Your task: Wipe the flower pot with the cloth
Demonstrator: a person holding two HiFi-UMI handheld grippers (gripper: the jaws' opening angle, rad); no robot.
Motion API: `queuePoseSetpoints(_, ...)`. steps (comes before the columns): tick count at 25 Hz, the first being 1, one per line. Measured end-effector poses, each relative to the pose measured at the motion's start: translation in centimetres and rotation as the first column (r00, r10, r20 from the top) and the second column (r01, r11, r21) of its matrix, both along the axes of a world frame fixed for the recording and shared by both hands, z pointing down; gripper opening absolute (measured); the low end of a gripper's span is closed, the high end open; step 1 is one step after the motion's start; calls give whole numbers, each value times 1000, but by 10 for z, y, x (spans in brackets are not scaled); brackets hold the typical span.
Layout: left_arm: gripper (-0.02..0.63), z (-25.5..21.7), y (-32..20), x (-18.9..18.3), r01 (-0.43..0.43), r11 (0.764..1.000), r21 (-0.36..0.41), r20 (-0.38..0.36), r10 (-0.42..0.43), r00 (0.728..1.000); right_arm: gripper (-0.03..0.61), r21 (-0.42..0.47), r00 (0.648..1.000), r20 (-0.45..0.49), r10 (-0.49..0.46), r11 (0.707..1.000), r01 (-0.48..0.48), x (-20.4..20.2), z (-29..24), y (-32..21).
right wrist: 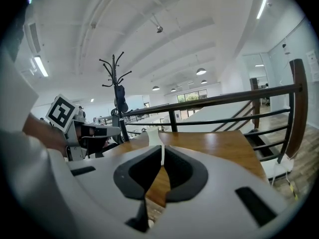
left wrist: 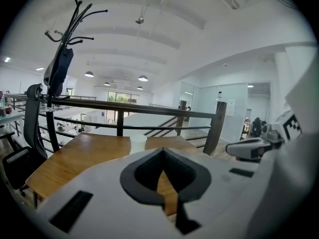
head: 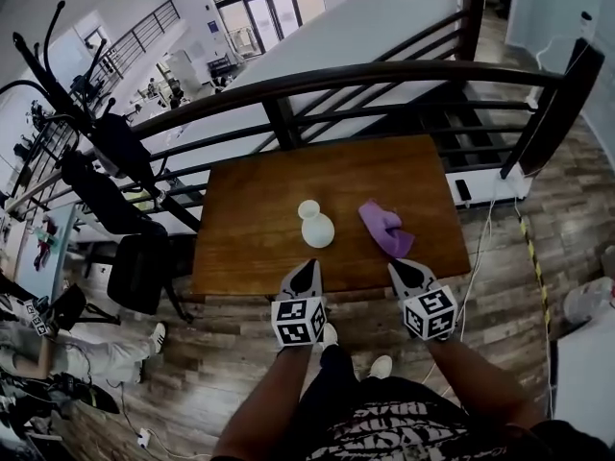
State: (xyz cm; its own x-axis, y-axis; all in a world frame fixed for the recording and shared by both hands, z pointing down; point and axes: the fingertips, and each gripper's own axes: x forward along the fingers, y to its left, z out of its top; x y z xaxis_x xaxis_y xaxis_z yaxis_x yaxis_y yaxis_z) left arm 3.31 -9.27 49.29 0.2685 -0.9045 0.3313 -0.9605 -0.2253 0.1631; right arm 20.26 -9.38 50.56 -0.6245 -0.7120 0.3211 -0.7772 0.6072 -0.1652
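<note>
Right tool, closed and empty, sits nearer the cloth at its 11 o'clock; left tool, likewise closed, faces flower pot at 12 o'clock.

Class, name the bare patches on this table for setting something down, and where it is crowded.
Bare: the left half of the brown wooden table, from its left edge to the white bulbous flower pot, and the far strip beside the dark railing. Crowded: near edge, centre-right, where pot and crumpled purple cloth sit close.
</note>
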Motion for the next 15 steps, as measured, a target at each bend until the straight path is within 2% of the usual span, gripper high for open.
queuePoseSetpoints(7,0,11,-19,0,-38,999,-17,-13,38,999,-2,-10,999,-33,16,1000,-16,-9,10,-15)
queuePoseSetpoints(15,0,30,-50,-22,-67,997,-48,-20,66,998,0,-41,995,-87,54,998,-58,-26,30,-53)
